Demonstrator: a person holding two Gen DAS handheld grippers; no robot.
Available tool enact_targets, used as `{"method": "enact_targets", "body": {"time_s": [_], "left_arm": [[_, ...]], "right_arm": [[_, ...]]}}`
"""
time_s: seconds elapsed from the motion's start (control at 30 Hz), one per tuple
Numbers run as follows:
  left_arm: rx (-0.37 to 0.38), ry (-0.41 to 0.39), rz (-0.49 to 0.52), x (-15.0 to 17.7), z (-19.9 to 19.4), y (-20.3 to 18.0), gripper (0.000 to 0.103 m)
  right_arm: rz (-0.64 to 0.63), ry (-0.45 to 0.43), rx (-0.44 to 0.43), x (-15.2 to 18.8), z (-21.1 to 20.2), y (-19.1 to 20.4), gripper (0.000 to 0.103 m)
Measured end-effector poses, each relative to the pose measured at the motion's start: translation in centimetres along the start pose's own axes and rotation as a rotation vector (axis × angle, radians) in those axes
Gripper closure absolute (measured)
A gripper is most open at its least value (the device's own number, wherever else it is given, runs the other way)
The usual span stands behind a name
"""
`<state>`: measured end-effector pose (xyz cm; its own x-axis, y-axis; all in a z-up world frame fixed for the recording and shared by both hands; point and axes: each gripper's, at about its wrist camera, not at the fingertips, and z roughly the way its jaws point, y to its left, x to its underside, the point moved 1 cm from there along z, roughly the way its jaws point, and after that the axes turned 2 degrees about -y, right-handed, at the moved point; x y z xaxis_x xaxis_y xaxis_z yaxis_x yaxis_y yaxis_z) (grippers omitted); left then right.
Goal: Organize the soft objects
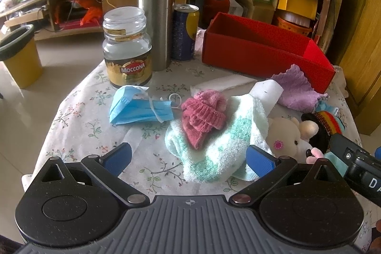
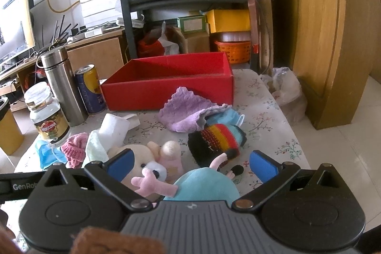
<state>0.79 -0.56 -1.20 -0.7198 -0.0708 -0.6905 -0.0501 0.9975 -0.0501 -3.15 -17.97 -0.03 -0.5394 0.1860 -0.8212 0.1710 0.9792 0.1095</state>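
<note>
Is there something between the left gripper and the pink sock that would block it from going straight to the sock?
Nothing solid blocks it. The left gripper is open, and the pink sock lies just ahead, on top of the white and green towel. The towel's near edge bunches between the fingers, so a low approach could catch it.

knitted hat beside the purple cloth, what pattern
Black with red, yellow and light blue stripes; clearest in the right wrist view.
</note>
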Motion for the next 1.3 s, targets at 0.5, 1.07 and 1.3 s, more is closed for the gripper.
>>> {"method": "enact_targets", "body": {"time_s": [0.5, 1.07, 1.3], "left_arm": [[0.001, -0.004, 0.019, 0.0, 0.0, -0.9, 0.005], [0.001, -0.007, 0.027, 0.1, -0.1, -1.2, 0.005], [0.003, -0.006, 0.028, 0.1, -0.1, -1.1, 0.005]], "right_arm": [[-0.013, 0.000, 0.015, 0.0, 0.5, -0.3, 0.024], [-0.010, 0.004, 0.017, 0.1, 0.6, -0.2, 0.024], [-0.009, 0.004, 0.017, 0.1, 0.6, -0.2, 0.024]]}}
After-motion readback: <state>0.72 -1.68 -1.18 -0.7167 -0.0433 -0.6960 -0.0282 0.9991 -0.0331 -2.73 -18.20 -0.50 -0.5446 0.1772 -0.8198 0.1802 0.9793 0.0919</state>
